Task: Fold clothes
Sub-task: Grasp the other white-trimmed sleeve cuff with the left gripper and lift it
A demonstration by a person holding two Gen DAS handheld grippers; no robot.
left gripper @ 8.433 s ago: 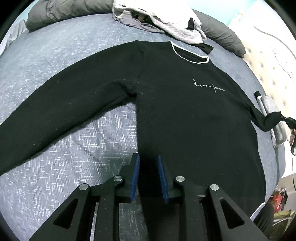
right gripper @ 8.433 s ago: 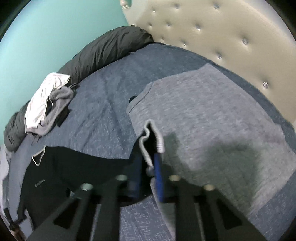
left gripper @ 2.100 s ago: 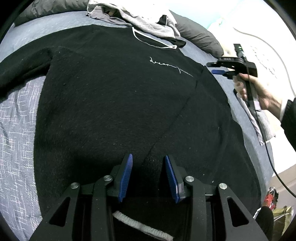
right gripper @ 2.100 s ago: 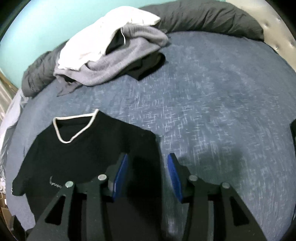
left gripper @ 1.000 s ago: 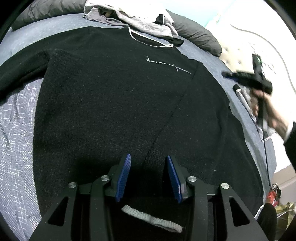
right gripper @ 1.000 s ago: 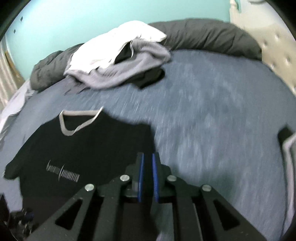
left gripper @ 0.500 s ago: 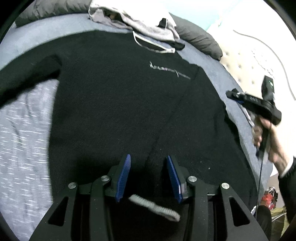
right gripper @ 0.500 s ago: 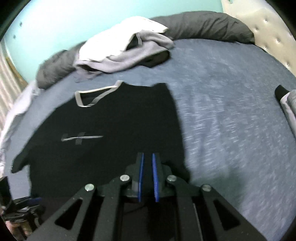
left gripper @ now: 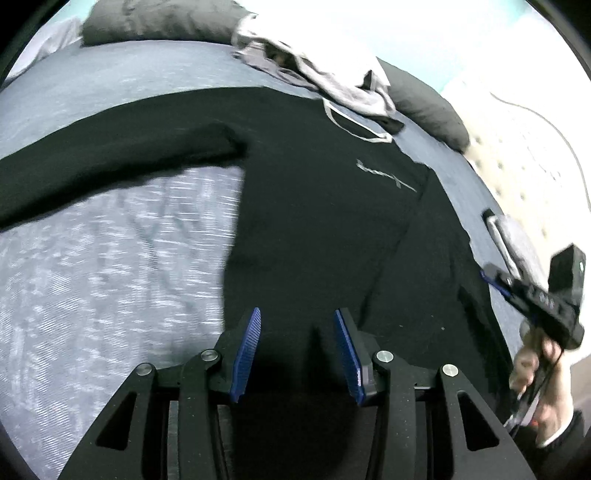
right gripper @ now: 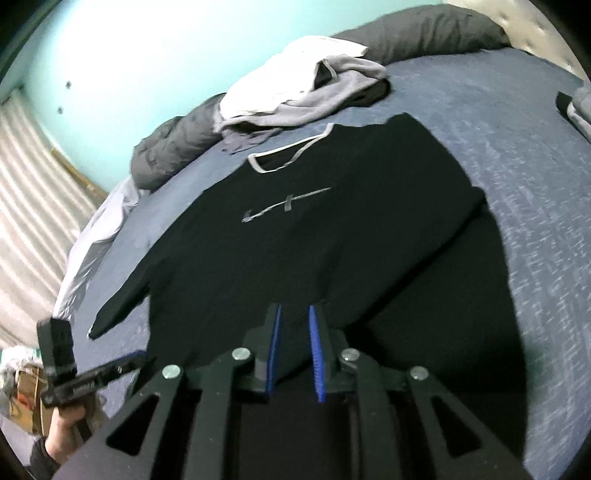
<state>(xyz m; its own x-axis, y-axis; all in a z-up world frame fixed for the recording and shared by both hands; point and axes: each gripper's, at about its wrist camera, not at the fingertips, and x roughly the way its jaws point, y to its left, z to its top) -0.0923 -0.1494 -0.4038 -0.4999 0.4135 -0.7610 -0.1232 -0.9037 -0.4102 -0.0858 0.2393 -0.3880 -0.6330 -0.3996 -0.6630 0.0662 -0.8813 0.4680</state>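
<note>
A black sweater (left gripper: 314,184) with a white-trimmed collar lies flat, chest up, on the blue-grey bed (left gripper: 129,277). Its left sleeve (left gripper: 110,162) stretches out to the left. The other sleeve is folded down across the body along a diagonal crease (left gripper: 391,243). My left gripper (left gripper: 297,312) is open over the lower body, nothing between its pads. The right wrist view looks up the sweater (right gripper: 295,240) from its lower right part. There my right gripper (right gripper: 294,307) hovers, jaws a narrow gap apart, only black behind them. Each gripper also appears in the other view, hand-held: right gripper (left gripper: 485,275), left gripper (right gripper: 144,360).
A heap of grey and white clothes (right gripper: 295,88) lies beyond the collar, with dark grey pillows (right gripper: 424,33) behind it. A folded grey garment (left gripper: 517,240) rests by the tufted headboard (left gripper: 535,155). Bare sheet (right gripper: 535,184) shows right of the sweater. A turquoise wall stands behind.
The right gripper came back over the sweater's lower right part and its jaws parted slightly. The left gripper shifted, and the white cuff under it is out of sight.
</note>
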